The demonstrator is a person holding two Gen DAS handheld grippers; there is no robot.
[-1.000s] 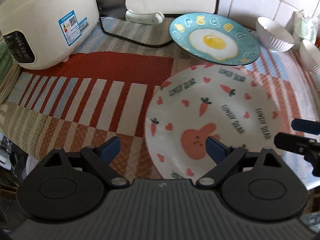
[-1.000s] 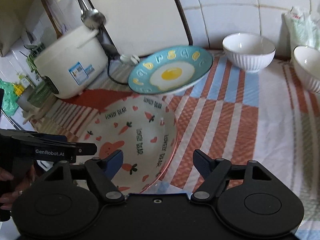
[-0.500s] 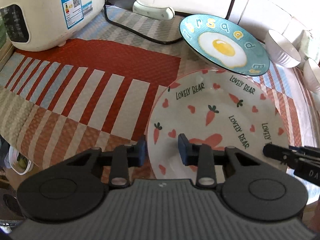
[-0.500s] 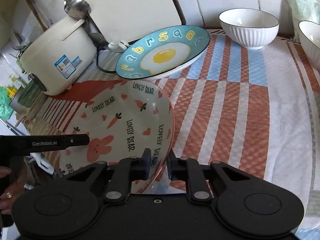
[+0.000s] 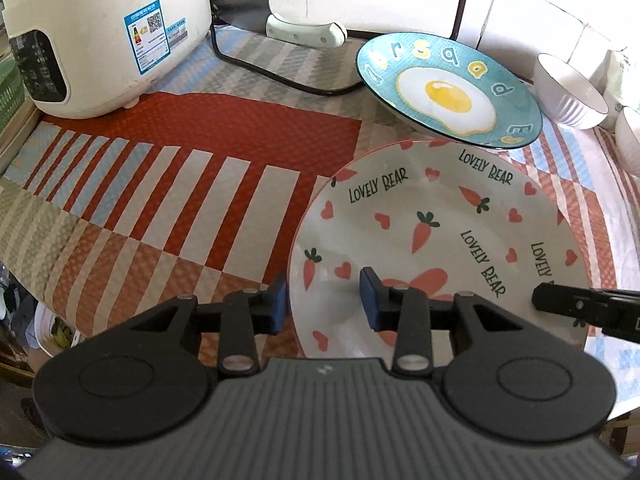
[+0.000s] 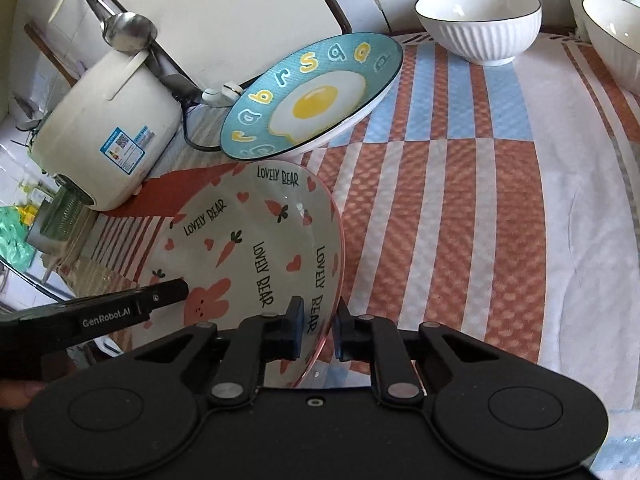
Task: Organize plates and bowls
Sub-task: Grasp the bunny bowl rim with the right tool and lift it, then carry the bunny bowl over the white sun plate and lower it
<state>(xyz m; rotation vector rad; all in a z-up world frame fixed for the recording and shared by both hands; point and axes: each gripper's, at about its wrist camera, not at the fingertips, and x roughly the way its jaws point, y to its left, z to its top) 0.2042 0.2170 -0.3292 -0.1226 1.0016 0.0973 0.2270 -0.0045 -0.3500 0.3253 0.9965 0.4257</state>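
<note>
A white plate with carrots, hearts and "LOVELY BEAR" print (image 5: 436, 240) (image 6: 256, 256) is held above the striped cloth by both grippers. My left gripper (image 5: 323, 307) is shut on its left rim. My right gripper (image 6: 318, 330) is shut on its right rim. A teal fried-egg plate (image 5: 444, 88) (image 6: 312, 96) sits just beyond it, tilted. A white ribbed bowl (image 6: 478, 20) (image 5: 568, 92) stands at the back right, with a second white bowl (image 6: 612, 36) beside it, partly cut off.
A white rice cooker (image 5: 100, 36) (image 6: 104, 136) stands at the back left with its black cord (image 5: 280, 76) on the cloth. A cleaver with a white handle (image 5: 304, 34) lies against the wall. A ladle (image 6: 128, 32) hangs above the cooker.
Both grippers closed on the carrot plate's opposite rims, and the plate has lifted slightly and moved closer to the cameras.
</note>
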